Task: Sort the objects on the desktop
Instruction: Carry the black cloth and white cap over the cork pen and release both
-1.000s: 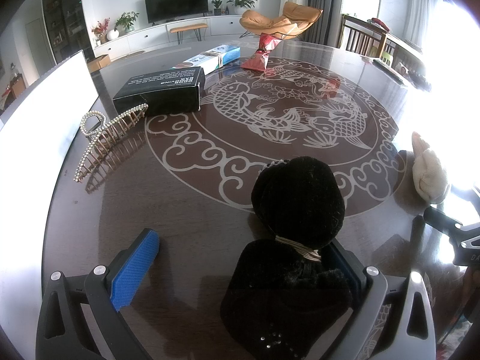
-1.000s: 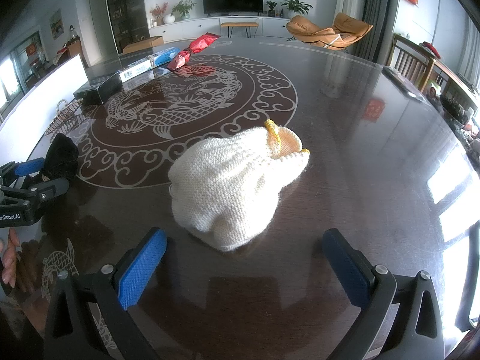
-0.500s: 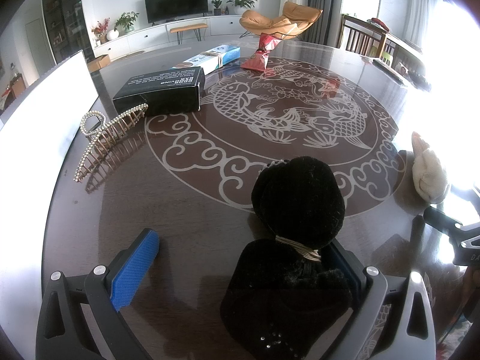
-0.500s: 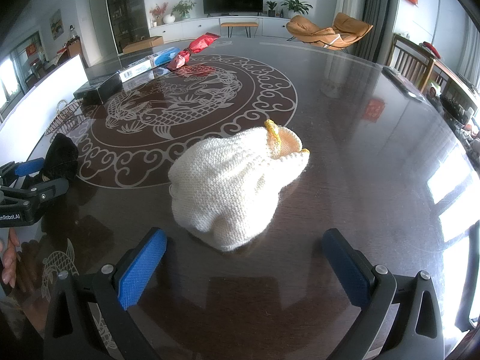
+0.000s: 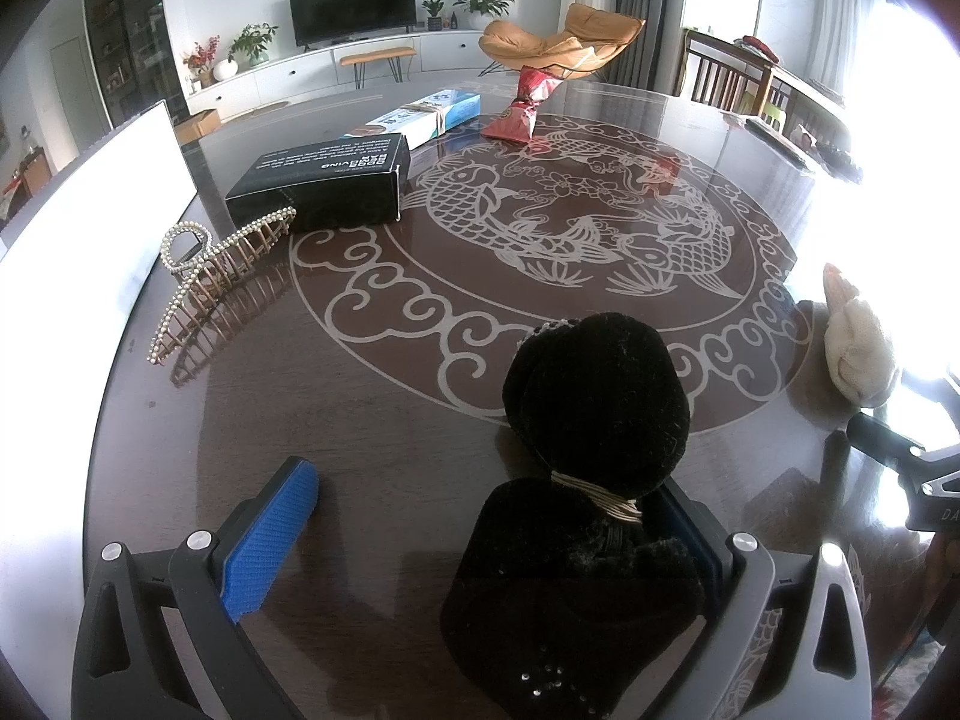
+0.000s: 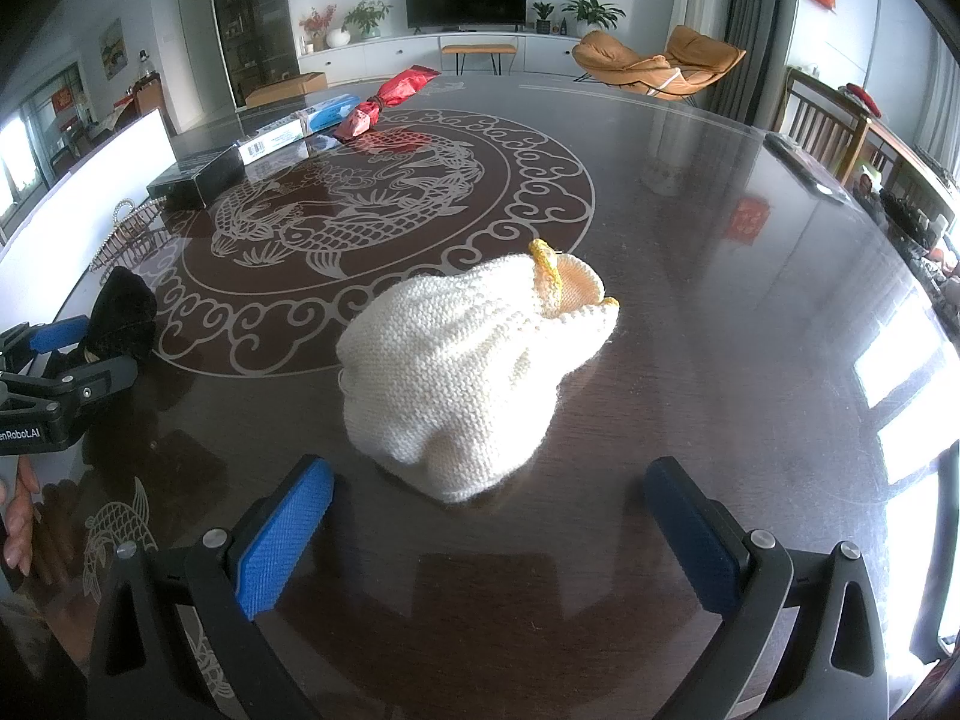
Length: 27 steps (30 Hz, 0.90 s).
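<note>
Black fuzzy bow hair tie [image 5: 594, 408], 2 plush lobes cinched w/ pale cord at middle, lies near table edge. Cream knit pouch [image 6: 462, 372], slumped on its side, mouth w/ yellow trim facing away, peach lining visible. Pearl-edged claw clip [image 5: 210, 276] on its side, teeth down, just beside black box [image 5: 324, 186], which lies flat w/ white print on top. Blue-white long box [image 5: 429, 114] behind it, tied w/ a band. Red wrapped packet [image 5: 525, 105] farthest back.

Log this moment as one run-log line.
left gripper: open, black velvet bow between fingers | right gripper: open, short of cream knitted pouch | both items on table
</note>
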Each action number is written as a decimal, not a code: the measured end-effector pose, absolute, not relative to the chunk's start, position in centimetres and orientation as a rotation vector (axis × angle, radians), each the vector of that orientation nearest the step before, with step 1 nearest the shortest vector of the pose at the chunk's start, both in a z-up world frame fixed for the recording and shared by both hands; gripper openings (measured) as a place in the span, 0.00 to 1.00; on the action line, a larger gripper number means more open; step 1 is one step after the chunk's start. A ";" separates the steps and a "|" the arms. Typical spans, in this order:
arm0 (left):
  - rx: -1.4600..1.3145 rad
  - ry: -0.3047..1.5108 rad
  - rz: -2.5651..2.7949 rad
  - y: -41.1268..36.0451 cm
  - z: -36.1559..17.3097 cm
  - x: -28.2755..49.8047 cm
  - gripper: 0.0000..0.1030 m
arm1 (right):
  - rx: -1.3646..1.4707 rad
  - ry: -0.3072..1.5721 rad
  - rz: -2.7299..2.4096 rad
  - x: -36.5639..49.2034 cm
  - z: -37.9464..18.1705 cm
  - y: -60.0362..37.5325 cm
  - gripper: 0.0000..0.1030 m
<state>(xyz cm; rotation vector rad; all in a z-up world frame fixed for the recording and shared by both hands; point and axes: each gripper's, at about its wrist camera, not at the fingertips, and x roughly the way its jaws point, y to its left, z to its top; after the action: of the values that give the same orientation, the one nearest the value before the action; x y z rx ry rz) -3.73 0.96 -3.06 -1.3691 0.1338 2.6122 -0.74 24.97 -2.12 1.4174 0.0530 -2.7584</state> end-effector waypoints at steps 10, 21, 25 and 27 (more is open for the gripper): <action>-1.369 0.135 2.612 0.9 -3.1 -3.8 1.00 | 1.417 0.053 -2.759 -0.7 -2.1 25.0 1.00; -1.313 0.162 2.597 0.6 -2.3 -3.4 0.46 | 1.468 0.052 -2.704 -1.7 -1.9 25.2 1.00; -1.329 -0.059 2.558 -1.8 -1.9 -3.5 0.32 | 1.396 -0.037 -2.699 -3.3 -0.4 25.5 0.99; -1.322 -0.136 2.564 -2.8 -1.5 -2.8 0.32 | 1.456 -0.123 -2.657 -4.3 -0.9 25.6 0.54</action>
<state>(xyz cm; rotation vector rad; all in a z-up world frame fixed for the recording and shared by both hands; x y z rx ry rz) -2.79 -2.76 -1.48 -1.3216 -0.1363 2.5638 -4.28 25.59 -0.90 1.4560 -0.1231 -2.6568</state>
